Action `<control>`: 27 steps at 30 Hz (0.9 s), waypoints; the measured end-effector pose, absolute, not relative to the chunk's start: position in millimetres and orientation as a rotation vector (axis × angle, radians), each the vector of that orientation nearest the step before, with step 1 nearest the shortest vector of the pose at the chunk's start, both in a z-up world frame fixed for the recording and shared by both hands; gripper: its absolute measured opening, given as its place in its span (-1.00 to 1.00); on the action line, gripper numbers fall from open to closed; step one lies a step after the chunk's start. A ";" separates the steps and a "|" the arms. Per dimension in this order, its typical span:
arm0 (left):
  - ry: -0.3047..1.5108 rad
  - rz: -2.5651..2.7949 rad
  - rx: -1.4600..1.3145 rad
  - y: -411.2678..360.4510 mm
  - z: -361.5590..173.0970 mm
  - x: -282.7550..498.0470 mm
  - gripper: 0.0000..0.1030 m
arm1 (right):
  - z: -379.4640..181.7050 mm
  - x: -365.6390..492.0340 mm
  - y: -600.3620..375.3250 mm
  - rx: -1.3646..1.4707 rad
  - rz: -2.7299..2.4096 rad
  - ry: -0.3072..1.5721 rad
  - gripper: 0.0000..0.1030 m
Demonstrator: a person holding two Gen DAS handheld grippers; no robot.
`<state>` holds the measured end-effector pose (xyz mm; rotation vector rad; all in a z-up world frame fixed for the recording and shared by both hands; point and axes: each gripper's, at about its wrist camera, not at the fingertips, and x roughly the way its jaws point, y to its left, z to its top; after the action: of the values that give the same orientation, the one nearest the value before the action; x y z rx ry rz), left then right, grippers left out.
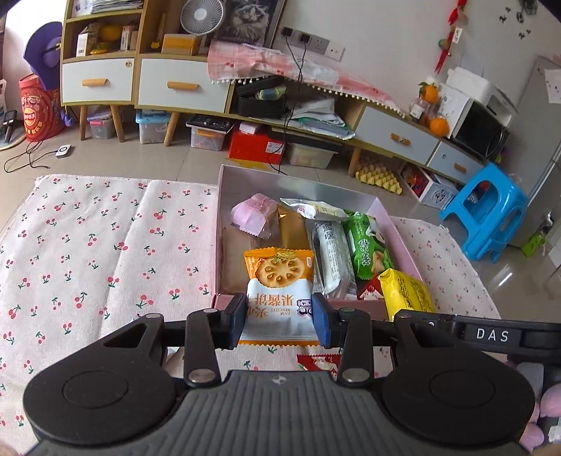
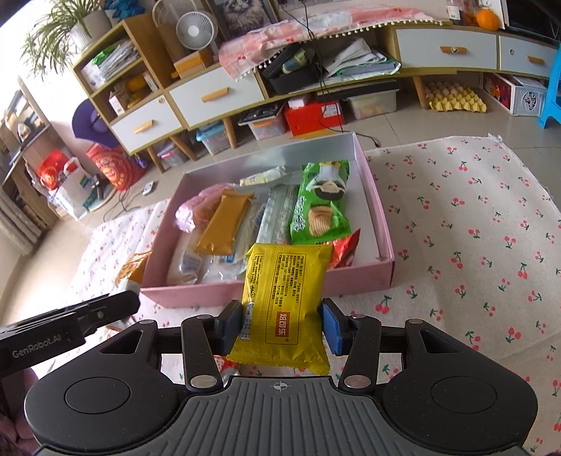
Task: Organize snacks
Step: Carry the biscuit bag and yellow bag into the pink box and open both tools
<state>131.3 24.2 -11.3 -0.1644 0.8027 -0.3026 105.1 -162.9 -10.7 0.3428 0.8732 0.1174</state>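
a low surface under a white cherry-print cloth (image 1: 105,245), with a shallow pink box (image 2: 382,224) set on it. inside the box, a green cracker pack (image 2: 320,207), a mustard-brown packet (image 2: 224,224), a pink wrapped item (image 1: 254,214) and a silver-white pack (image 1: 333,259), lying side by side and overlapping. left gripper (image 1: 279,317) pinching an orange-and-white jam biscuit packet (image 1: 278,280) between its two pads, above the box's near edge. right gripper (image 2: 280,324) clamped on a yellow snack bag (image 2: 284,301), just in front of the box's near wall. beyond, a tiled floor, a long wooden cabinet with white drawers (image 1: 182,84), a desk fan (image 1: 201,15), a blue plastic stool (image 1: 487,210) and a yellow egg tray (image 2: 455,98).
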 end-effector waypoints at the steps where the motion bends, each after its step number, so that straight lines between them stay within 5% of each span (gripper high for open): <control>1: 0.791 -0.291 -0.169 24.1 -12.2 133.7 -0.29 | -10.3 106.1 -163.1 0.350 0.116 0.868 -0.08; 27: 0.733 -0.224 -0.103 8.8 -35.2 157.9 -0.28 | -20.5 165.1 -164.5 0.514 0.114 0.788 -0.08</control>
<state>157.9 8.8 -35.2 -0.1026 0.7333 -0.2239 165.1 -164.5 -20.5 0.5136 0.7880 0.1144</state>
